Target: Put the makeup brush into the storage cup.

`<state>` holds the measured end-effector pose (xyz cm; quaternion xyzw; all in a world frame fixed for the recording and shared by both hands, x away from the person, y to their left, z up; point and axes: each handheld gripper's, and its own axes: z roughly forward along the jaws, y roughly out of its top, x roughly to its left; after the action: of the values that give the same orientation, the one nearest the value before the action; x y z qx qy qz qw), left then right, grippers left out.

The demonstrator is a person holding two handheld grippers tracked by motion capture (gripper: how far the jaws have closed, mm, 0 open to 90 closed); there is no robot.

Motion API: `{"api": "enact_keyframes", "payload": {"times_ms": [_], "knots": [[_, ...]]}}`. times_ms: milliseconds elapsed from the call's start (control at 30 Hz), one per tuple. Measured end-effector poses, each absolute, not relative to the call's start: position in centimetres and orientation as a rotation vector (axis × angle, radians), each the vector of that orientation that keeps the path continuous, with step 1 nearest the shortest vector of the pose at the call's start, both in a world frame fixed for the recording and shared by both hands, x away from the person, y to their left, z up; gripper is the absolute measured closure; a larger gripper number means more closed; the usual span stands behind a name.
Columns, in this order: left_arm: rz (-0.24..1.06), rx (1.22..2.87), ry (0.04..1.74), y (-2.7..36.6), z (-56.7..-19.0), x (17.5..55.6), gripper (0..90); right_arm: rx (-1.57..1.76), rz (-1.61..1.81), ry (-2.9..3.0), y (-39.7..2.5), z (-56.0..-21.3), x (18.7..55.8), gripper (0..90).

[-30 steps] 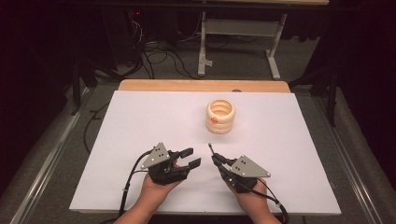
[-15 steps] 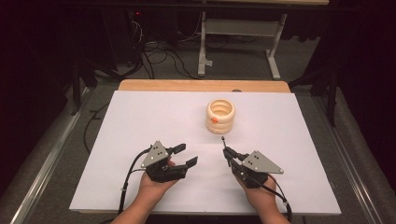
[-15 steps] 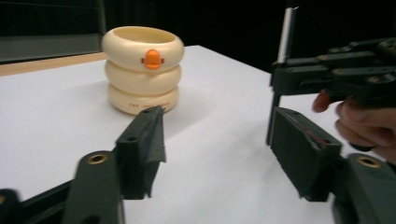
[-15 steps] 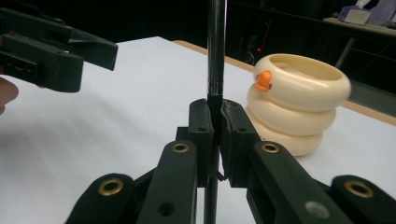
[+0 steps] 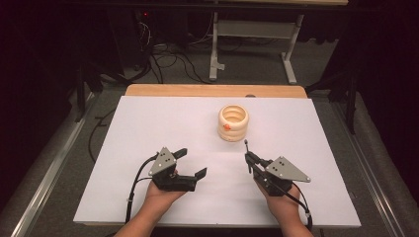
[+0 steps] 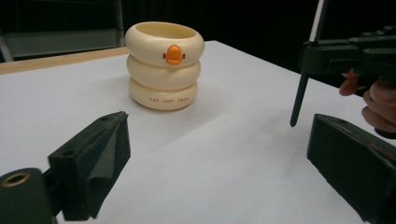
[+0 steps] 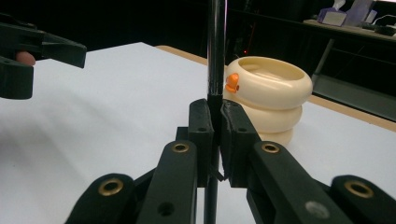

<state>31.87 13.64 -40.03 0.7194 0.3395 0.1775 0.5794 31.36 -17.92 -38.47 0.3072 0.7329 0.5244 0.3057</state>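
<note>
Holding a thin rod [image 7: 215, 56] upright, the right gripper [image 5: 253, 163] has its jaws pinched on it. The left gripper [image 5: 190, 163] waits with jaws spread, empty. The ringed cup [image 5: 233, 122] stands toward the table's [image 5: 148, 123] far edge. Judged progress: rod picked up; placing it in the cup remains.

Cup [image 5: 233, 123] stands on table [image 5: 148, 123], center-rear; left tool [image 5: 189, 163] and right tool [image 5: 248, 157] in front, pen [image 5: 246, 150] in the right.

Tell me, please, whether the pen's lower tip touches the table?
Cannot tell: the left gripper view shows the pen tip near the table, but no plain gap.
</note>
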Motion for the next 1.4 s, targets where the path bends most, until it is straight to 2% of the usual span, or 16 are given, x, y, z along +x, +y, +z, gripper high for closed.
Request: {"api": "enact_keyframes", "payload": {"times_ms": [133, 533, 1400], "knots": [[0.427, 1.696, 0.814, 14.0, -39.9, 31.9, 0.2, 0.812, 1.391, 1.924, -18.2, -38.3, 31.3, 86.0], [0.476, 1.727, 0.852, 16.9, -40.5, 31.3, 0.2, 0.834, 1.403, 1.894, -18.9, -37.8, 31.4, 86.0], [0.452, 1.706, 0.835, 17.7, -40.7, 31.3, 0.9, 0.89, 1.397, 1.869, -18.6, -35.3, 32.6, 86.0]]}}
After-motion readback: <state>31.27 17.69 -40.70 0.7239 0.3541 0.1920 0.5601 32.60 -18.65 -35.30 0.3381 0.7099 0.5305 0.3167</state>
